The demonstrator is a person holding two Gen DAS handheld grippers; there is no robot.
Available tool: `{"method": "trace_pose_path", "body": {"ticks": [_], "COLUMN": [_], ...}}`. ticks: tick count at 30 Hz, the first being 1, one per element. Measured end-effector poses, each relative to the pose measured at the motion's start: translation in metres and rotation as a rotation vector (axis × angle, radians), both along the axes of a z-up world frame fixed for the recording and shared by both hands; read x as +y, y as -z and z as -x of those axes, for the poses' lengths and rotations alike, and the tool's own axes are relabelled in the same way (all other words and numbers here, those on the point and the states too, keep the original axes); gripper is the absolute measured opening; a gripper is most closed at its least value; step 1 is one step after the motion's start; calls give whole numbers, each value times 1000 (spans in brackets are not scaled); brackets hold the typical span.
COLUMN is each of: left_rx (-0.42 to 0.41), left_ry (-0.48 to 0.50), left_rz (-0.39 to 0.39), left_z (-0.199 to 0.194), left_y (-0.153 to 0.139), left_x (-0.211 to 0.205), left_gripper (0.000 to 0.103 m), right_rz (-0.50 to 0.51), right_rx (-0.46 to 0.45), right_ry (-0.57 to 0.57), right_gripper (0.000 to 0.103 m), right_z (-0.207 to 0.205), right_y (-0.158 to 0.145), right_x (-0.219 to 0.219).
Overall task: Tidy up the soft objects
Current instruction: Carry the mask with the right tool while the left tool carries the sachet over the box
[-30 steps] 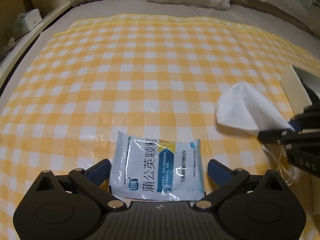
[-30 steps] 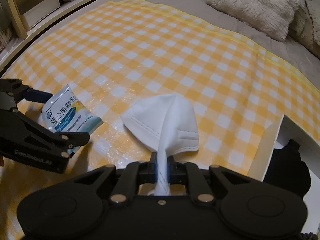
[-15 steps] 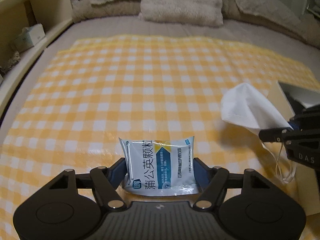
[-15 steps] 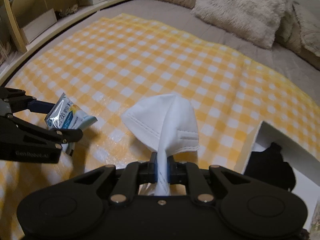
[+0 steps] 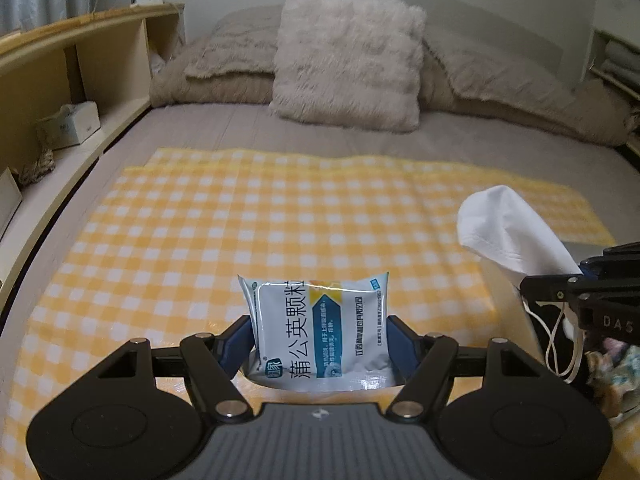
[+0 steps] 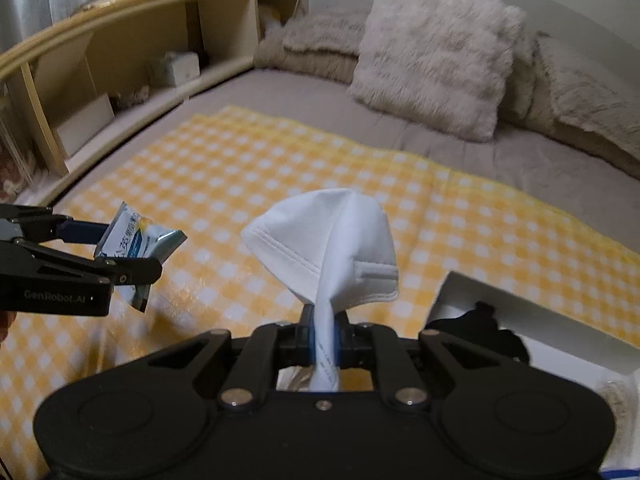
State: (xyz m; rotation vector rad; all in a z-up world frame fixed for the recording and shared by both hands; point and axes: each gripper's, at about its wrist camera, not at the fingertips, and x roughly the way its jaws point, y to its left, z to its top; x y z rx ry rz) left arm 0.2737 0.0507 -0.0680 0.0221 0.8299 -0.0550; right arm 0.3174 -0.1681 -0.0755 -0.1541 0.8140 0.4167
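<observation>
My left gripper is shut on a white and blue sachet with printed Chinese characters, held upright above the yellow checked cloth. In the right wrist view the same sachet hangs clear of the cloth in the left gripper. My right gripper is shut on the edge of a white face mask, which stands up from the pads. From the left wrist view the mask is at the right, its ear loops dangling below.
A white box with a dark soft item inside sits on the cloth at the right. Fluffy pillows lie at the head of the bed. A wooden shelf with small boxes runs along the left.
The left gripper closed on the sachet and lifted it off the cloth. Both grippers rose and tilted up, so the pillows and shelf came into view. The mask stayed gripped.
</observation>
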Motion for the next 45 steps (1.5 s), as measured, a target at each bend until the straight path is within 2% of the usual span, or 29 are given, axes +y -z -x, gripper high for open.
{"method": "trace_pose_path", "body": {"ticks": [10, 19, 31, 37, 39, 41, 42, 44, 45], "left_rx": [-69, -68, -22, -1, 0, 1, 2, 5, 8], "left_ry": [79, 256, 516, 541, 535, 531, 530, 528, 526], "left_rz": [62, 91, 69, 57, 58, 60, 62, 63, 62], "left_z": [5, 11, 23, 9, 3, -4, -7, -15, -19], "left_y": [-16, -13, 11, 24, 27, 30, 31, 35, 37], "left_x": [-32, -94, -180, -196, -199, -201, -201, -204, -205], "left_gripper": [71, 71, 71, 71, 71, 71, 71, 71, 71], "right_rz": [-46, -68, -77, -142, -170, -206, -212, -179, -156], "right_rx": [-90, -120, -64, 66, 99, 130, 137, 150, 150], "right_ry": [115, 263, 430, 618, 632, 633, 638, 652, 661], "right_gripper": [10, 10, 13, 13, 17, 39, 45, 67, 71], "right_z": [25, 33, 19, -1, -5, -10, -12, -15, -16], "right_y": [-38, -47, -24, 2, 12, 21, 24, 29, 30], "right_x": [-61, -118, -162, -187, -190, -192, -192, -189, -188]}}
